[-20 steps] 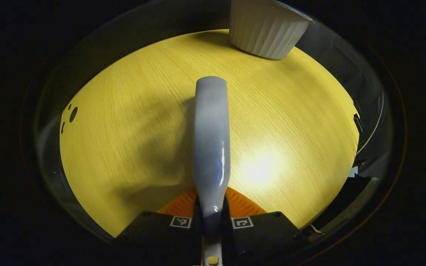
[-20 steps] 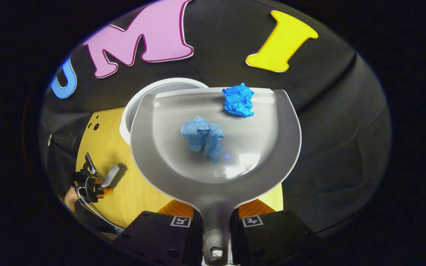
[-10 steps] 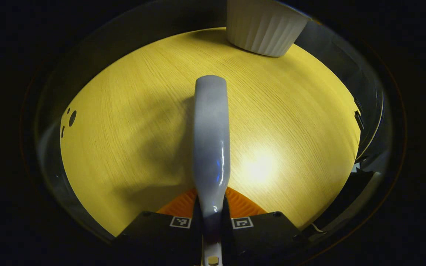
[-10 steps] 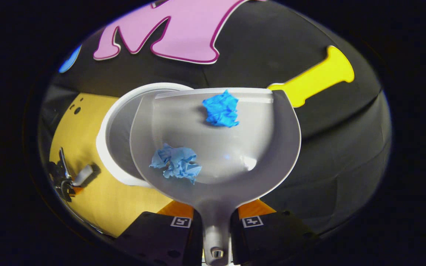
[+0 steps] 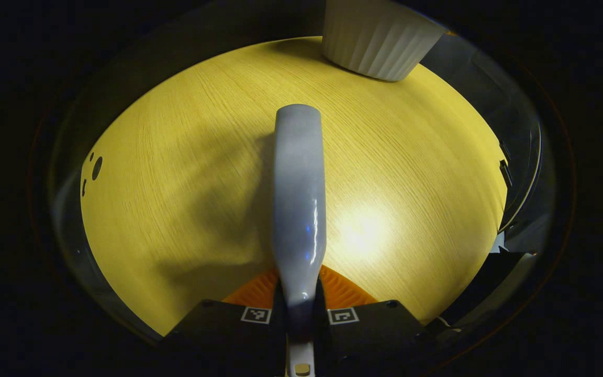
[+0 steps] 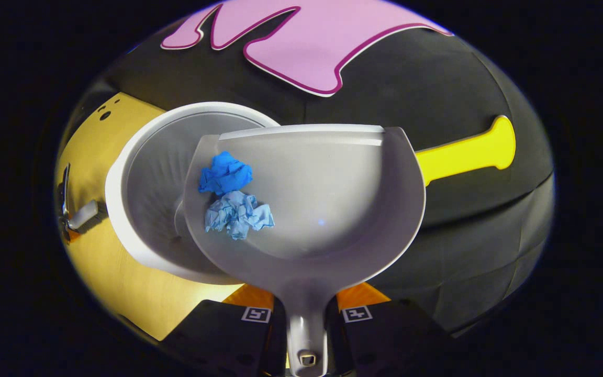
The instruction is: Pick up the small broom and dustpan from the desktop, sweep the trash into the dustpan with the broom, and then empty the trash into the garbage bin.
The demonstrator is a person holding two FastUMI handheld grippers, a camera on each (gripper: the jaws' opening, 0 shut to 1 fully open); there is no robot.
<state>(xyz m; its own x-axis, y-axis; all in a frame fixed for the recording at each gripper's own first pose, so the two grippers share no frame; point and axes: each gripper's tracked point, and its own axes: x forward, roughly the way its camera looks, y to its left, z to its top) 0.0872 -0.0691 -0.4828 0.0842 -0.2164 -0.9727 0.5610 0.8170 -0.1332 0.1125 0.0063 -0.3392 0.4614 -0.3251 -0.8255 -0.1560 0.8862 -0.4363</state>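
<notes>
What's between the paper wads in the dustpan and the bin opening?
Nothing visible. Both paper wads rest against the dustpan side wall, which overhangs the open white bin; only that wall's rim separates them from the drop.

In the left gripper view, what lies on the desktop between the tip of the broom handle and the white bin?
Nothing: bare wooden desktop lies between the broom handle and the ribbed white bin, in the left gripper view.

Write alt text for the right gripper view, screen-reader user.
The right hand-held gripper grips the handle of a grey dustpan tipped over a white garbage bin. Two crumpled blue paper balls sit against the pan's left wall, not yet in the bin. Behind lie the wooden desktop and the booth's black cloth wall.
</notes>
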